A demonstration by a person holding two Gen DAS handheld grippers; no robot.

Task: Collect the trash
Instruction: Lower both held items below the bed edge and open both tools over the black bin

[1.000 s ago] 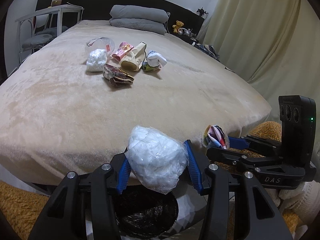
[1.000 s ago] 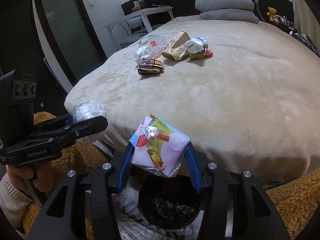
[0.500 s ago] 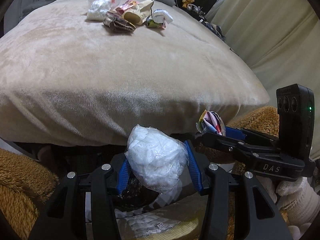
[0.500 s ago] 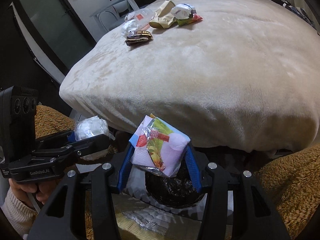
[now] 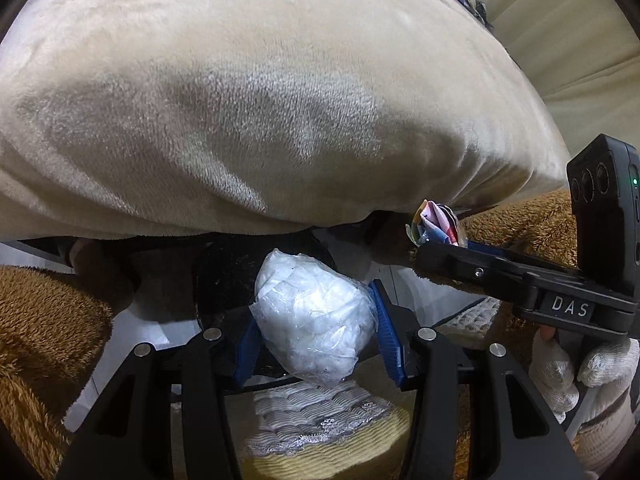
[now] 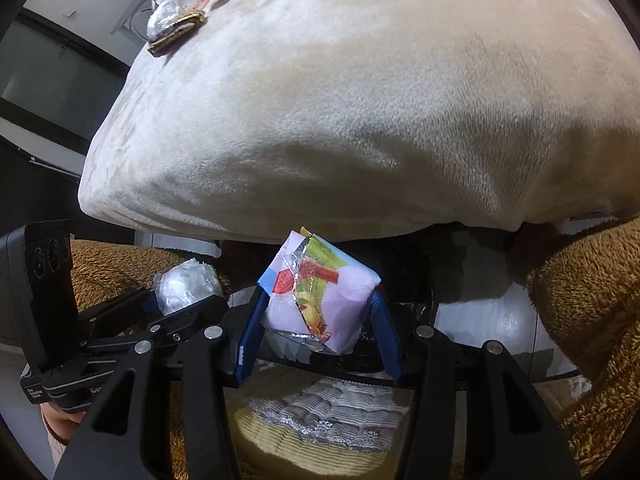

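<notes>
My left gripper (image 5: 316,336) is shut on a crumpled white plastic bag (image 5: 312,316) and holds it just above the black-lined trash bin (image 5: 224,276) at the foot of the bed. My right gripper (image 6: 318,320) is shut on a colourful pink snack wrapper (image 6: 320,292) over the same bin (image 6: 408,280). Each gripper shows in the other's view: the right one with its wrapper (image 5: 436,224), the left one with its bag (image 6: 186,284). More trash (image 6: 176,28) lies far back on the bed.
The beige blanket-covered bed (image 5: 280,100) fills the upper half of both views and overhangs the bin. Brown fuzzy fabric (image 6: 584,320) flanks the bin on both sides. A yellow and white lacy mat (image 5: 320,428) lies below the grippers.
Both grippers have tilted down and dropped lower toward the bin, each still holding its piece of trash. The bed top and the remaining trash have slid up out of view.
</notes>
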